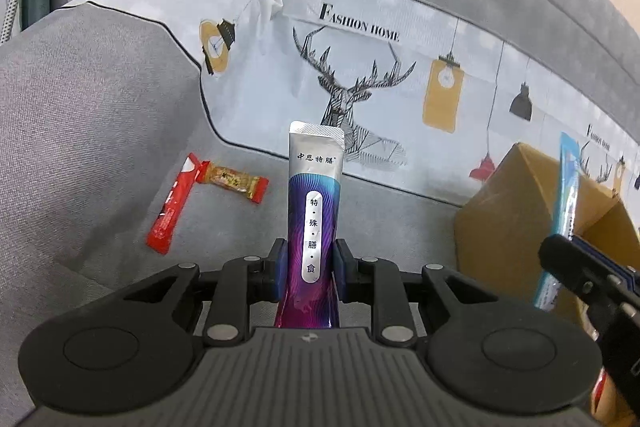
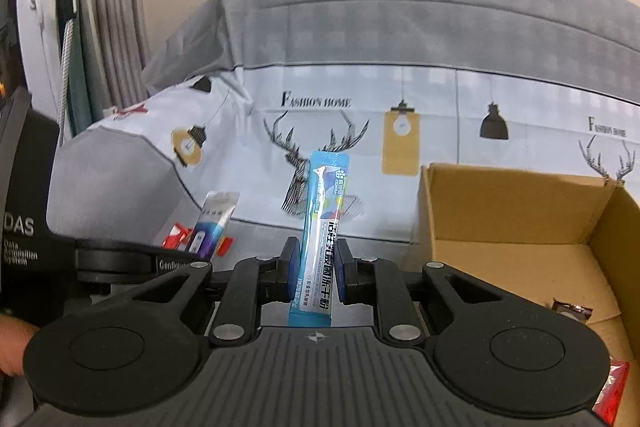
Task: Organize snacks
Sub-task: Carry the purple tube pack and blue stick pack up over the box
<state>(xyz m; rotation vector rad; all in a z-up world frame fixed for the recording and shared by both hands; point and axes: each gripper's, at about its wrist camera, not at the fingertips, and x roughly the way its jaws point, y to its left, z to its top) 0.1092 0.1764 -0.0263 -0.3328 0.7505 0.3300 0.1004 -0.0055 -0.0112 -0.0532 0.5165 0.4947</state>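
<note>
A silver-topped purple stick sachet (image 1: 316,223) is held upright in the left gripper (image 1: 308,269), both pads pressed against its sides. A light-blue stick sachet with white lettering (image 2: 323,227) is clamped the same way in the right gripper (image 2: 314,273). An open brown cardboard box (image 2: 516,227) is seen on the grey sofa seat (image 1: 100,155), to the right of both grippers; its near wall is low and its top is unobstructed. A dark brown wrapped snack (image 2: 570,308) is seen on the box floor, and a red wrapper (image 2: 612,387) at the lower right edge. Left of the held purple sachet, a long red stick packet (image 1: 172,205) and a yellow-and-red wrapped bar (image 1: 234,183) are laid touching on the seat, with bare cushion around them. The seat is bounded behind by a deer-printed backrest cover (image 1: 360,79).
</note>
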